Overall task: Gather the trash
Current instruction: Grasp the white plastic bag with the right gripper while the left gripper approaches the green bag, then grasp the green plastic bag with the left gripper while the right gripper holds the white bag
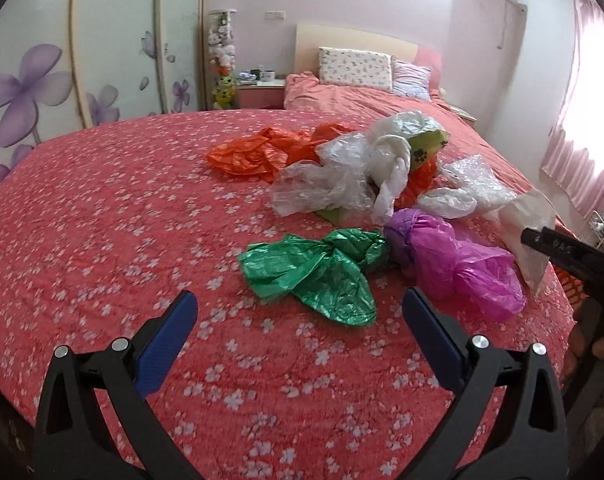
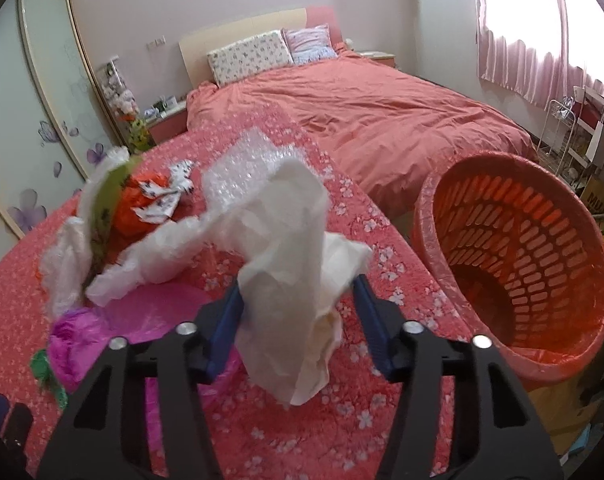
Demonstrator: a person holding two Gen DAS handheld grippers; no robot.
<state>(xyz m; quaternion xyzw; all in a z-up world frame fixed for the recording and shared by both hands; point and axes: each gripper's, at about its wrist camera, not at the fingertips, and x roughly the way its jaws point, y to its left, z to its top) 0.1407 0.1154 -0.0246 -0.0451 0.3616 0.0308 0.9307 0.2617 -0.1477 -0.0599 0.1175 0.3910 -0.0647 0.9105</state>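
Observation:
Crumpled plastic bags lie in a pile on the red flowered cover: a green bag (image 1: 317, 272), a magenta bag (image 1: 461, 268), an orange bag (image 1: 262, 152) and clear bags (image 1: 333, 184). My left gripper (image 1: 298, 320) is open and empty, just short of the green bag. My right gripper (image 2: 298, 300) holds a white crumpled bag (image 2: 298, 280) between its fingers, lifted above the cover. It also shows at the right edge of the left wrist view (image 1: 529, 236). A red slotted basket (image 2: 521, 264) stands at the right of the cover, to the right of the held bag.
A bed with a pink duvet (image 2: 381, 112) and pillows (image 2: 250, 56) lies behind. A wardrobe with purple flowers (image 1: 42, 80) is on the left. A nightstand (image 1: 260, 92) stands by the headboard. A wire rack (image 2: 561, 136) and a curtained window (image 2: 541, 20) are on the right.

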